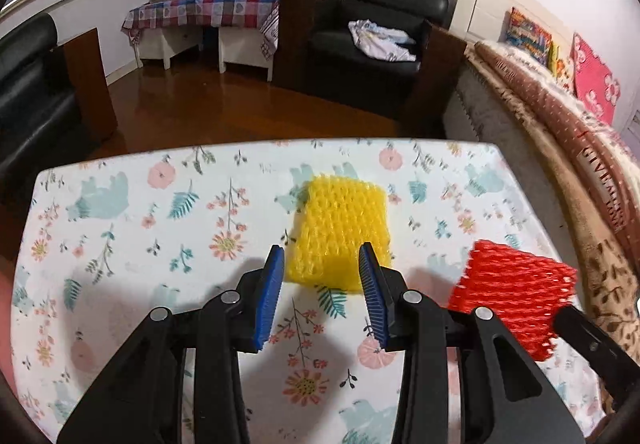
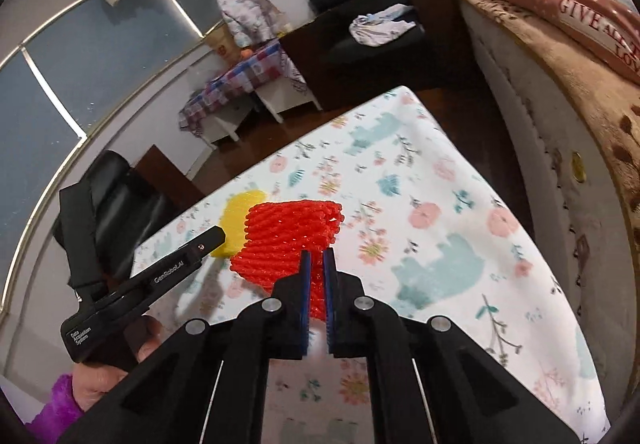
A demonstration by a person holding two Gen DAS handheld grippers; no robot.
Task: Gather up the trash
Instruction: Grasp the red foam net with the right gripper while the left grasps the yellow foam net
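A yellow foam net sleeve (image 1: 340, 232) lies flat on the floral tablecloth (image 1: 160, 244). My left gripper (image 1: 322, 256) is open, its blue pads on either side of the sleeve's near edge, just above it. My right gripper (image 2: 317, 258) is shut on a red foam net sleeve (image 2: 292, 240) and holds it above the table; the red sleeve also shows in the left wrist view (image 1: 516, 288) at the right. The yellow sleeve (image 2: 238, 219) shows partly behind the red one in the right wrist view.
A bed with brown blankets (image 1: 560, 147) runs along the table's right side. A black armchair (image 1: 372, 39) and a table with a checked cloth (image 1: 204, 9) stand across the wooden floor (image 1: 220, 107). Another black chair (image 1: 28, 91) stands left.
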